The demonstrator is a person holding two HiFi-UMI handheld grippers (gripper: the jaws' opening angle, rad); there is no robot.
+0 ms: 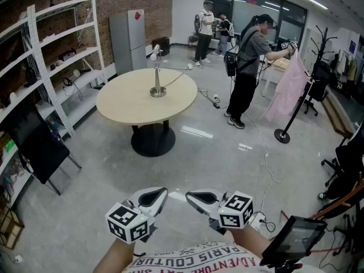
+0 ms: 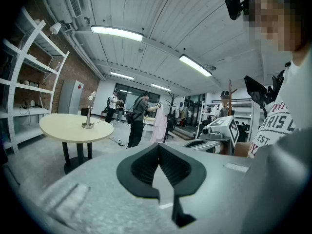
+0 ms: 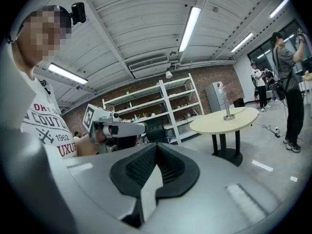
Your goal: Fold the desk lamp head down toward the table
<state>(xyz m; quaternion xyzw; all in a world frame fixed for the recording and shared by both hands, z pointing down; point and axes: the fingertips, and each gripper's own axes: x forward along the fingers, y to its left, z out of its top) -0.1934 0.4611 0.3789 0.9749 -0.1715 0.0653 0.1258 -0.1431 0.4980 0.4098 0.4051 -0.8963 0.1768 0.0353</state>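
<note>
Both claws are shut and empty. The left claw (image 1: 152, 198) and the right claw (image 1: 200, 199) hang side by side low in front of me, and each gripper view shows ribbed pads meeting with nothing between them.

The desk lamp (image 1: 157, 73) stands upright near the middle of the round surface (image 1: 122, 104), well apart from me across open floor. It is a slim metal post on a small round base (image 1: 157, 92), with the lamp head (image 1: 154, 51) at the top, not yet folded down. A cable (image 1: 177, 77) trails from it toward the far edge.

I judge it light and a little top-heavy. With so small a base, a push on the head would likely slide or tip the whole lamp before the joint gives. I would pin the base or lower post with one claw and take the head by its rim with the other. The metal looks smooth, so a firm, square hold matters.

Beyond the surface are white shelving (image 1: 62, 67), a grey cabinet (image 1: 128, 38), and a person (image 1: 250, 67) handling a pink garment (image 1: 287, 87).
</note>
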